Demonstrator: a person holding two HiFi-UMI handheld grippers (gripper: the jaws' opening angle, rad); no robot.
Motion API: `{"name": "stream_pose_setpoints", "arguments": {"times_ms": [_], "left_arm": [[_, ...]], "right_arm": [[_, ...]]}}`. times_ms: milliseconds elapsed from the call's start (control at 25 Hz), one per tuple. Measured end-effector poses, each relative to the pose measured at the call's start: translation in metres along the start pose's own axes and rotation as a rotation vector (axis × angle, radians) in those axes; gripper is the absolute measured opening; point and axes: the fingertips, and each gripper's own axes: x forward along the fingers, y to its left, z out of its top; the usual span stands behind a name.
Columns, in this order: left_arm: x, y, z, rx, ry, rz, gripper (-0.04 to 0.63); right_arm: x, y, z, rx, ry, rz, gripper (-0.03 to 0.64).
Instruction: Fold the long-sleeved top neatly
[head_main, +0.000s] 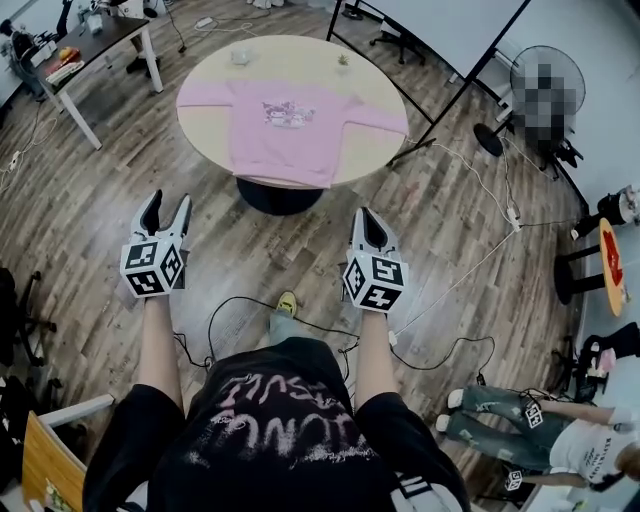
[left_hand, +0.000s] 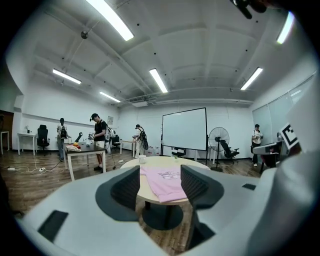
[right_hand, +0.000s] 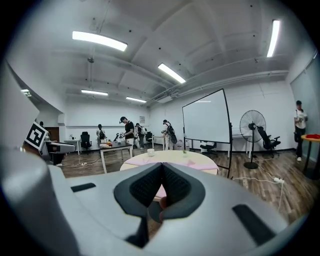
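A pink long-sleeved top (head_main: 285, 130) with a small cartoon print lies flat on a round wooden table (head_main: 215, 128), sleeves spread to both sides, hem hanging over the near edge. Both grippers hover over the floor, short of the table. My left gripper (head_main: 166, 208) is open, with the top (left_hand: 165, 182) and table (left_hand: 156, 162) seen far off between its jaws. My right gripper (head_main: 370, 222) is shut with nothing in it; past its closed pads show the table (right_hand: 175, 156) and a strip of pink top (right_hand: 200, 158).
A small white cup (head_main: 240, 56) and a tiny green item (head_main: 342, 60) sit at the table's far edge. A black pedestal base (head_main: 278, 196) stands under it. Cables (head_main: 470, 270) trail over the wood floor. A whiteboard stand (head_main: 455, 95), a fan (head_main: 545, 95) and a desk (head_main: 90, 50) surround the table.
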Motion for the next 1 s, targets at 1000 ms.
{"name": "stream_pose_setpoints", "arguments": {"times_ms": [1000], "left_arm": [[0.257, 0.075, 0.042, 0.026, 0.055, 0.088, 0.252]], "right_arm": [[0.311, -0.025, 0.048, -0.004, 0.055, 0.156, 0.005]]}}
